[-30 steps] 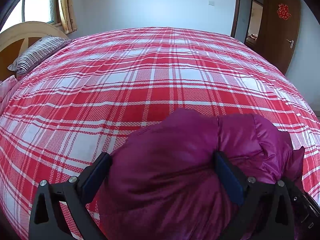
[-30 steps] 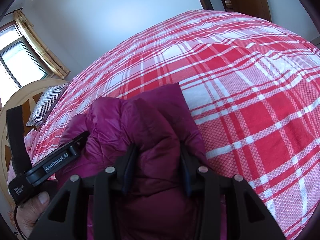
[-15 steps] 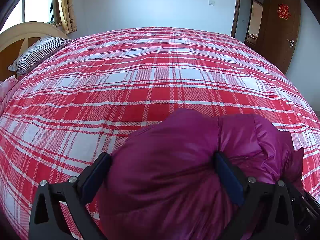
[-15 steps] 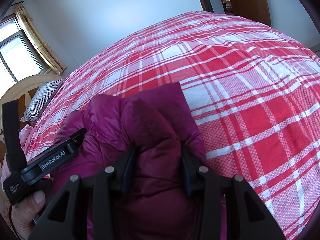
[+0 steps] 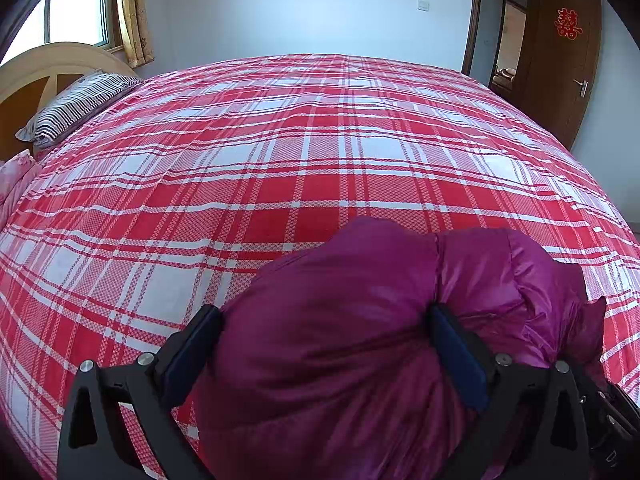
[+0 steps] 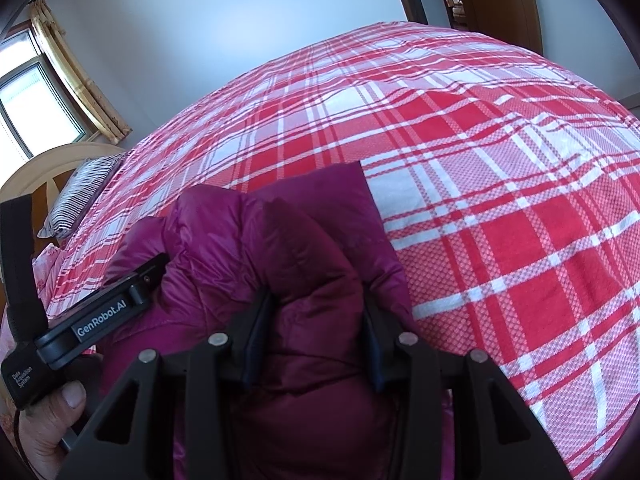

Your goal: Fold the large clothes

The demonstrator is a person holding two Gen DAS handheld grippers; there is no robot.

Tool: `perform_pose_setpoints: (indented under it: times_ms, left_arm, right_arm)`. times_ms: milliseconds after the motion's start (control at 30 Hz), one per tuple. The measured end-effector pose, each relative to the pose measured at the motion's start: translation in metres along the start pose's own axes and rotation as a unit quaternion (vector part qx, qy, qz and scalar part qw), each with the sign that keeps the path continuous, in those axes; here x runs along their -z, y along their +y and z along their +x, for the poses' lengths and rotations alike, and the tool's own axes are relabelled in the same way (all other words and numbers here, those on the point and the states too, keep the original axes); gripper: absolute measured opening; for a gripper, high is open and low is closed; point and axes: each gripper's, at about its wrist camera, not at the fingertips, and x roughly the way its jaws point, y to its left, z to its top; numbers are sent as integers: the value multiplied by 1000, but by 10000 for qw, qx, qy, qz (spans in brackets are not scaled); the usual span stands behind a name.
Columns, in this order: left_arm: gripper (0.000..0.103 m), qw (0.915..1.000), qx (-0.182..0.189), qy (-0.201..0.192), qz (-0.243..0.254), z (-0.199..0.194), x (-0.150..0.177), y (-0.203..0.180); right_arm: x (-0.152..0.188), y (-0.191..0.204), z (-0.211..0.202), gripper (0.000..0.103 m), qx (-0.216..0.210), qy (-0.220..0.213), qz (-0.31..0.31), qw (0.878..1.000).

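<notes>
"GenRobot.AI" on left gripper (image 6: 160, 268) casing

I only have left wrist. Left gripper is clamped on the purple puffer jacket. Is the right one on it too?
Observer: Yes. The right gripper is shut on a bunched fold of the purple puffer jacket, beside the left gripper.
Operator: Whose hand is on the left tool?
Observer: A bare hand grips its handle, thumb up by the label.
Operator: Jacket's far edge?
Observer: From the right wrist view, a flat squared corner lies on the red plaid bedspread.
</notes>
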Motion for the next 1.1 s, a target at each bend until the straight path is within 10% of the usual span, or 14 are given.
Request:
perform_pose_setpoints:
  times_ms: [400,633,867,1100]
  left_arm:
    - [102,9982,588,13,-69,-24,7,19]
    - [102,9815,1842,-305,-432,-77,52,62]
    - [102,9555,2770,199,-1000,-48,71,68]
    - [97,9507,2972,131,-878,-45,68,57]
  right_arm:
    - [-3,1,-2,46,-139,76,-146,9998]
    - [-23,-24,-51,80,-427,-424,-424,9973]
    - [-42,-40,-4,78,-911,595,-644,9920]
    - [-35,-50,17,48,-2006,1104,-291,9730]
